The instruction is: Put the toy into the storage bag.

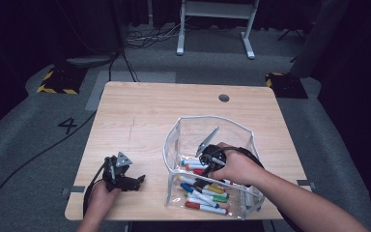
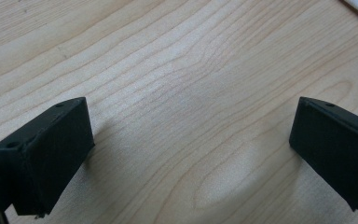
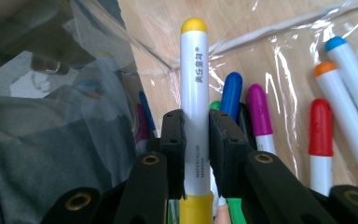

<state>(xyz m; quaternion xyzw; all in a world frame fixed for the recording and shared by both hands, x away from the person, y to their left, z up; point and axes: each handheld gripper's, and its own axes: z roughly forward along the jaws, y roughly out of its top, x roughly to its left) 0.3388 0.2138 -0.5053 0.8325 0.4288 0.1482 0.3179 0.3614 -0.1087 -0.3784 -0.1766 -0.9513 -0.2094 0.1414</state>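
Right claw, bottom centre of the right gripper view: jaws clamped on one yellow-capped marker, white barrel upright between them. Behind it, loose markers on clear plastic: one blue-capped, one magenta, one red, one orange, one light blue, plus a green tip partly hidden.

High view: right claw sits inside the clear pouch, lower right of centre, over the marker pile; exact count there not readable.

Left claw, lower left of the high view, lies on the bench, jaws wide apart with bare wood between them. One round hole in the bench, upper right.
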